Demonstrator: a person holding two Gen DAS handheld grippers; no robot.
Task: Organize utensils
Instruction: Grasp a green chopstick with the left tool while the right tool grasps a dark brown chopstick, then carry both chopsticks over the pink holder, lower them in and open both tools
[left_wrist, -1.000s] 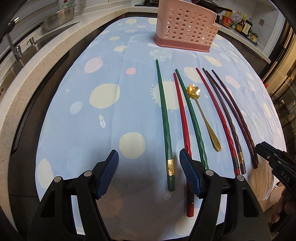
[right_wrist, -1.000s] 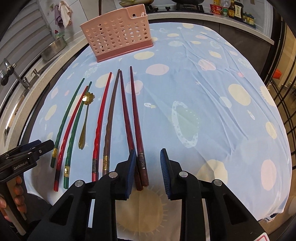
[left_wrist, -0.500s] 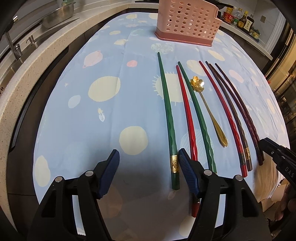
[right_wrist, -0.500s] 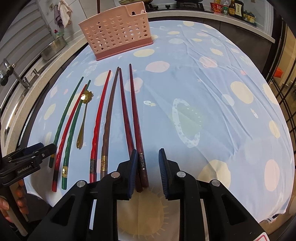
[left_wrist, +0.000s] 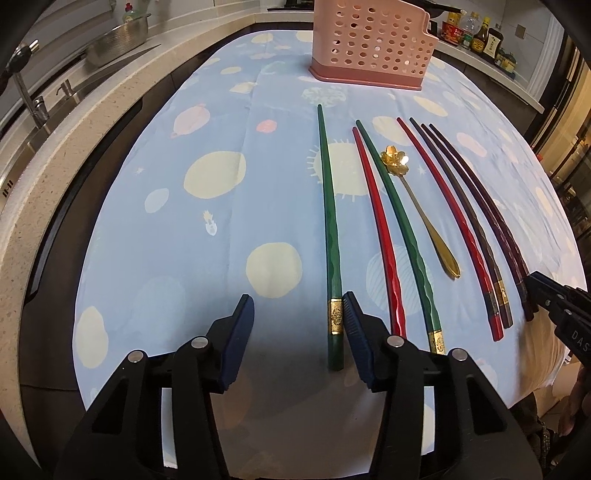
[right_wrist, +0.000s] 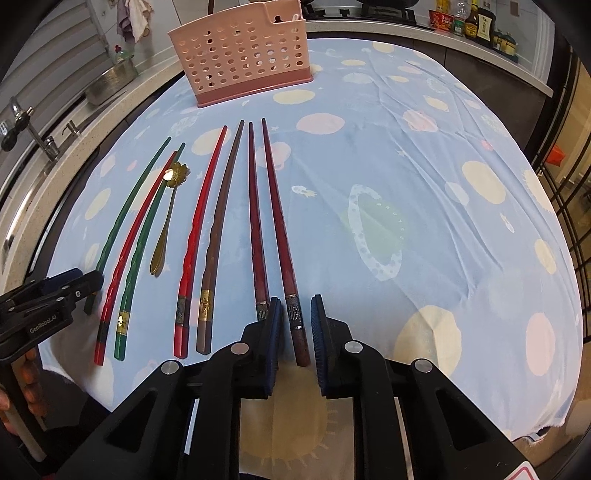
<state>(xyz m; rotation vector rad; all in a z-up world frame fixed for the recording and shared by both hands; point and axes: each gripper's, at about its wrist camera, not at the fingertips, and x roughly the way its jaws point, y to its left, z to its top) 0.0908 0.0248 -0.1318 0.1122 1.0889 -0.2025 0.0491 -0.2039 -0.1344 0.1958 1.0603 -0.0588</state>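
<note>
The right gripper (right_wrist: 294, 317) has its jaws narrowly apart, straddling the handle end of the rightmost dark red chopstick (right_wrist: 282, 236) without visibly clamping it. The left gripper (left_wrist: 297, 321), wide open and holding nothing, has its right pad beside the leftmost green chopstick (left_wrist: 330, 221). "GenRobot.AI" reads on the left gripper's body in the right wrist view. The gold spoon (right_wrist: 165, 221) lies among the chopsticks, its flower-shaped bowl toward the pink utensil holder (right_wrist: 243, 55) standing beyond their tips.

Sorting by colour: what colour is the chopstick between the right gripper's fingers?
Dark maroon chopstick, clearest in the right wrist view, lying between the open right gripper.
</note>
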